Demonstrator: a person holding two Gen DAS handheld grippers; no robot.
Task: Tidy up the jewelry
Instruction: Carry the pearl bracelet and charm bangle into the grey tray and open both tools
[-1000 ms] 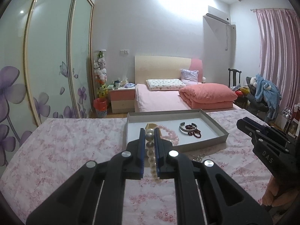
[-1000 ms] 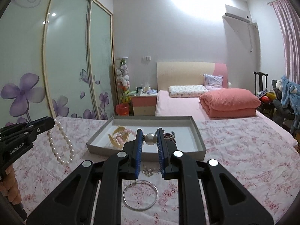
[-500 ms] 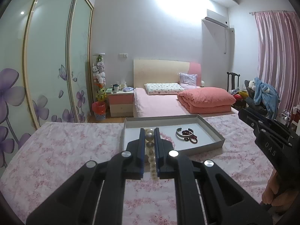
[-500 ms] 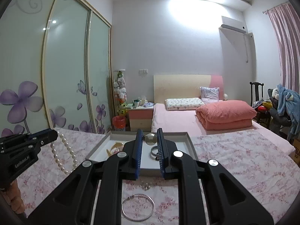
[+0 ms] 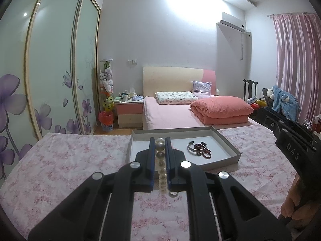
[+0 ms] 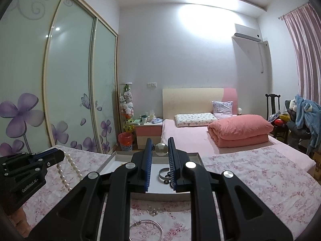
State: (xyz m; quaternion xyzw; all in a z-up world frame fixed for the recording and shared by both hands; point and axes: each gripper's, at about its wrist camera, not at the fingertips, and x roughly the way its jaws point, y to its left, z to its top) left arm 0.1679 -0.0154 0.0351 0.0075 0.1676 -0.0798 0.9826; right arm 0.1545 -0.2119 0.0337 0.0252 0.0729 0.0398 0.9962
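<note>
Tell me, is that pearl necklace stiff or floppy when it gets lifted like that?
Probably floppy: in the right wrist view the pearl necklace droops in a loose loop from the left gripper. It likely swings when moved, since only its top is pinched. The round beads look smooth, so they might slip between the fingers.
</note>
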